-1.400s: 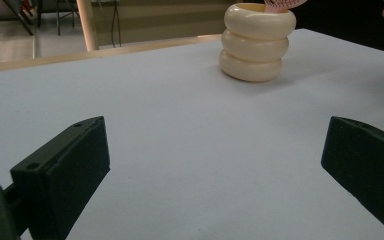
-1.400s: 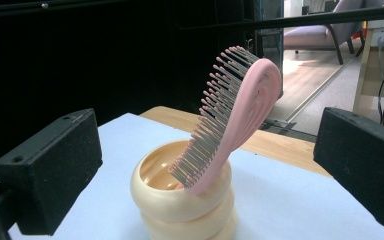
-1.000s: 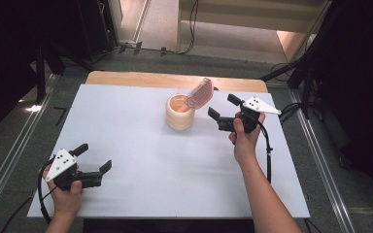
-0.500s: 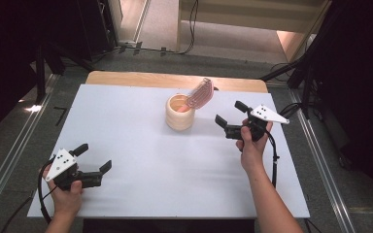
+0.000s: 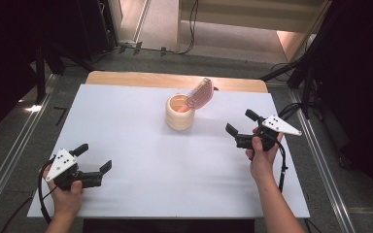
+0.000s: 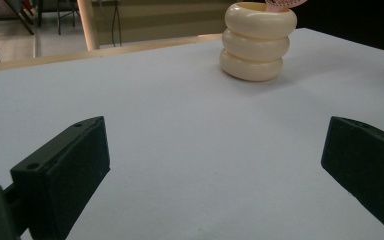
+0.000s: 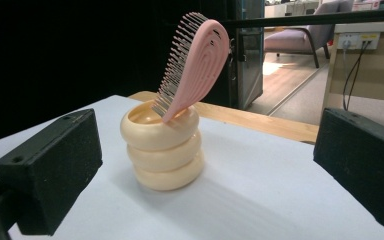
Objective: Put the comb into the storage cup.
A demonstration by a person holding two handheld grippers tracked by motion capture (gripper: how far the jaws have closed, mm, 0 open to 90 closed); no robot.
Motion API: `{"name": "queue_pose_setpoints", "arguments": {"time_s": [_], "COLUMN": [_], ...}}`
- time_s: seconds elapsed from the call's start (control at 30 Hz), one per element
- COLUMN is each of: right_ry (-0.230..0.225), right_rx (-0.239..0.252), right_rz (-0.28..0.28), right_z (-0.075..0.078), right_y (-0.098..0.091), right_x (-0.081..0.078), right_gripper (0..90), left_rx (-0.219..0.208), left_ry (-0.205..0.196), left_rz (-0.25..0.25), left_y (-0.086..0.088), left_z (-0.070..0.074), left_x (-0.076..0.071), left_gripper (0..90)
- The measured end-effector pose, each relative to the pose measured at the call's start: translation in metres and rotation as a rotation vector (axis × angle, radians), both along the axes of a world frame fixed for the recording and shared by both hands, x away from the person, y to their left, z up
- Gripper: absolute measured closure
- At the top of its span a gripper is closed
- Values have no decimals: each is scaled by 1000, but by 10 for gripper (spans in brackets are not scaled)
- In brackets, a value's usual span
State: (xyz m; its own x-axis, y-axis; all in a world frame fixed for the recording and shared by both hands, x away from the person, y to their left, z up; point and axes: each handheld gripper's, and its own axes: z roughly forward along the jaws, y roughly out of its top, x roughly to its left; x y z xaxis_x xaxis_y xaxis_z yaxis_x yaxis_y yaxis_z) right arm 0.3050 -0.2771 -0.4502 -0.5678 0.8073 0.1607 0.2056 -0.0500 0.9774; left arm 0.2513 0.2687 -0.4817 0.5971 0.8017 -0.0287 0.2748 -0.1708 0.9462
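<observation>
Far centre of white table (image 5: 141,184): cream three-ringed cup (image 5: 179,112), pink plastic hairbrush (image 5: 199,94) leaning inside, no readable writing. Right gripper (image 5: 239,127) near its right, left gripper (image 5: 94,158) near-left, both jaws wide, empty.

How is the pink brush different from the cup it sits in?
The pink brush is flat with rows of bristles; the cream cup is round, like three stacked rings. The brush leans tilted over the rim; the cup stands upright on the white table. Both are plain, pale colours, and neither gripper touches them.
</observation>
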Motion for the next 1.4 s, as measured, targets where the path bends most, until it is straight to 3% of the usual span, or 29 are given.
{"name": "queue_pose_setpoints", "arguments": {"time_s": [0.4,1.4], "right_ry": [7,6], "right_rx": [-23,-43], "right_rz": [-19,-77], "right_z": [-14,-30], "right_y": [-17,-54], "right_x": [-20,-69], "right_gripper": [0,0], "left_rx": [1,2], "left_ry": [1,-1], "left_rz": [1,1], "left_y": [0,-1], "left_z": [0,0], "left_x": [0,0], "left_gripper": [0,0]}}
